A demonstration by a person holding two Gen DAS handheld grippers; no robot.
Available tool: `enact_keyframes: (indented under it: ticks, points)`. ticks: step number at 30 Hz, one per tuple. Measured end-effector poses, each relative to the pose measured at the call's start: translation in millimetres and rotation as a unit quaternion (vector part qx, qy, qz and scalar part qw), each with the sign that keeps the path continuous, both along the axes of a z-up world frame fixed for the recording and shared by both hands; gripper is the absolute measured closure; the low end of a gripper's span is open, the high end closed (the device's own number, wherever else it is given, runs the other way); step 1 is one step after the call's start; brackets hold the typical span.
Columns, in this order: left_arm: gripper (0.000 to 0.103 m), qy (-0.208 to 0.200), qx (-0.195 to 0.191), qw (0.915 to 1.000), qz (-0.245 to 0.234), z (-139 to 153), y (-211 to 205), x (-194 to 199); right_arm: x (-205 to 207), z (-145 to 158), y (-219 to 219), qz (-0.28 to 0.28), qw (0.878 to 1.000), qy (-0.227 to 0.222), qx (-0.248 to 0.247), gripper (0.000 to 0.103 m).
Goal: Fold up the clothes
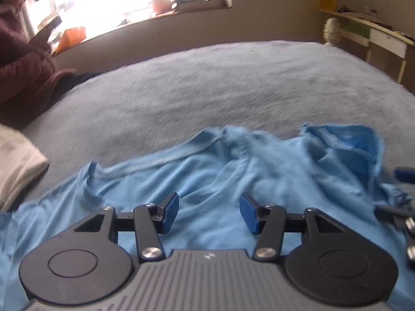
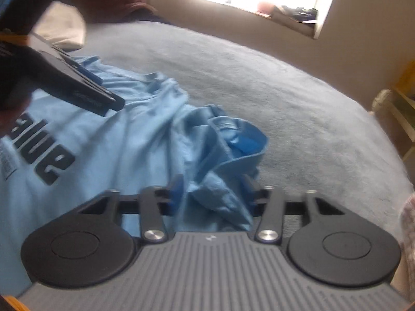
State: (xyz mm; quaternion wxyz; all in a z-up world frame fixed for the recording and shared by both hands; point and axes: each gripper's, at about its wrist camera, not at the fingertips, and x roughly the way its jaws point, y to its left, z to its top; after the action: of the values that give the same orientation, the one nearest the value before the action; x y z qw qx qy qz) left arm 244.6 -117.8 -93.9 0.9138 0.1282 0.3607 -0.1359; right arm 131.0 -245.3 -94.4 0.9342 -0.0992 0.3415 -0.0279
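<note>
A light blue T-shirt [image 1: 212, 171] lies crumpled on a grey bed blanket [image 1: 207, 85]. Black lettering [image 2: 39, 150] shows on its chest. My left gripper [image 1: 210, 212] hovers over the shirt's middle, open, with nothing between its blue pads [image 1: 170, 211]. In the right wrist view it enters from the upper left [image 2: 89, 76]. My right gripper [image 2: 214, 194] sits at the shirt's bunched right end. A thick fold of blue cloth [image 2: 223, 194] fills the gap between its jaws and drapes over the right finger. It also shows at the left wrist view's right edge [image 1: 399, 191].
A white folded cloth or pillow [image 1: 18, 160] lies at the bed's left edge, with a maroon quilted garment [image 1: 23, 72] behind it. A cluttered windowsill [image 1: 181, 2] runs along the far wall. A pale desk [image 1: 376, 31] stands beyond the bed's right corner.
</note>
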Motion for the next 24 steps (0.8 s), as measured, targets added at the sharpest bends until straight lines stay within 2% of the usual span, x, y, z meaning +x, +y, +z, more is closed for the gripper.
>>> enact_keyframes:
  ticks: [1, 3, 5, 9, 11, 12, 15, 16, 20, 23, 24]
  points:
    - [0.049, -0.002, -0.004, 0.9999, -0.010, 6.8, -4.0, -1.3, -1.8, 2.7, -8.9, -0.019, 0.999, -0.009, 0.025, 0.089]
    - [0.049, 0.000, -0.016, 0.9994, -0.032, 21.0, -12.4, -2.1, -7.3, 7.1, -28.1, -0.061, 0.995, -0.031, 0.078, 0.097]
    - [0.048, 0.020, -0.041, 0.9980, -0.044, 30.9, -20.6, 3.6, -18.1, 8.0, -48.8, -0.105, 0.984, -0.053, 0.136, 0.099]
    - [0.047, 0.081, -0.105, 0.9902, -0.045, 42.6, -37.2, 22.6, -41.9, 5.1, -83.6, -0.174, 0.950, -0.092, 0.242, 0.100]
    - [0.045, 0.121, -0.149, 0.9808, -0.033, 41.5, -41.4, 36.9, -51.8, -1.2, -92.6, -0.184, 0.938, -0.104, 0.275, 0.100]
    - [0.044, 0.144, -0.172, 0.9741, -0.026, 39.3, -43.7, 45.2, -54.1, -3.3, -94.1, -0.184, 0.936, -0.105, 0.281, 0.100]
    - [0.043, 0.197, -0.219, 0.9556, 0.001, 31.1, -54.8, 70.5, -55.9, -8.9, -92.3, -0.175, 0.939, -0.100, 0.278, 0.100]
    - [0.043, 0.202, -0.222, 0.9539, 0.005, 30.2, -59.8, 76.9, -56.5, -10.5, -91.1, -0.171, 0.941, -0.098, 0.275, 0.100]
    - [0.041, 0.209, -0.210, 0.9552, 0.002, 29.8, -84.1, 99.1, -64.5, -5.3, -79.6, -0.140, 0.957, -0.115, 0.226, 0.100]
    - [0.041, 0.216, -0.178, 0.9597, -0.024, 31.2, -108.0, 108.8, -63.0, -3.8, -64.8, -0.092, 0.972, -0.116, 0.182, 0.100]
    - [0.041, 0.216, -0.169, 0.9612, -0.030, 31.9, -112.0, 108.8, -64.8, -3.1, -56.5, -0.060, 0.977, -0.120, 0.164, 0.100]
